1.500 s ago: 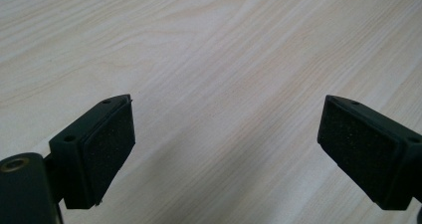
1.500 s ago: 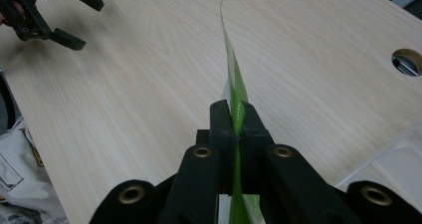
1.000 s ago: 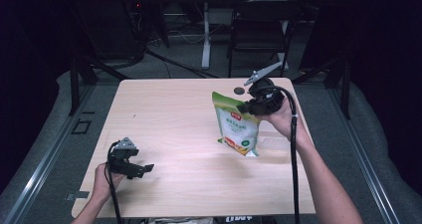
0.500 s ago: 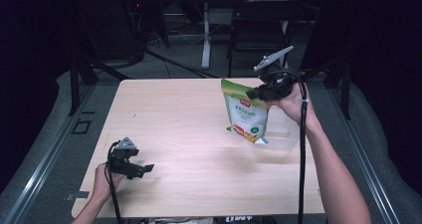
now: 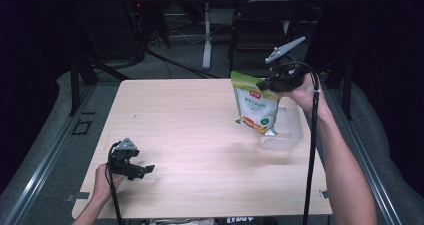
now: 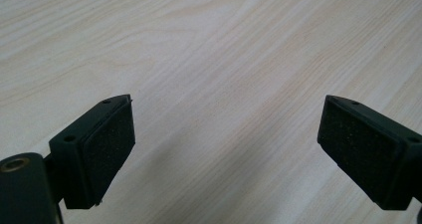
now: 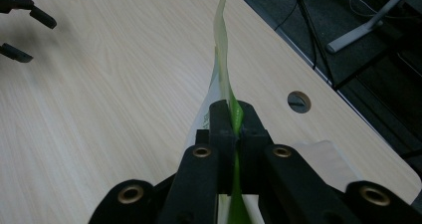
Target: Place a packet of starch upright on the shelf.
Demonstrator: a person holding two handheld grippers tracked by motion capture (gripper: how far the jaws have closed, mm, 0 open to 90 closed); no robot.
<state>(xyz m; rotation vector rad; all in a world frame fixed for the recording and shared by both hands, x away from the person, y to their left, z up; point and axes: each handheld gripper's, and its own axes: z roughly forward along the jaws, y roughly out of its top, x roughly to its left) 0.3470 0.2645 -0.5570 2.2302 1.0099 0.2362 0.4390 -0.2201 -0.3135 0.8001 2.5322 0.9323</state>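
Near left: left gripper [image 5: 131, 164] rested low on the table [image 5: 190, 135], jaws wide apart, nothing between. Far right: right gripper [image 5: 274, 84] clamped tight on the top seam of the green pouch [image 5: 256, 109], hung above a clear tray [image 5: 290, 130]. Judged light, soft, crinkly, slippery; best pinched along the flat top seal.

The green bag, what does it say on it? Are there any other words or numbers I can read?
None can be read.
Green bag: a small red logo near the top and pale lettering on a green band, too small and blurred to read.
Table front edge: a tiny white mark, too blurred to read.
Left gripper's fingers: no writing.
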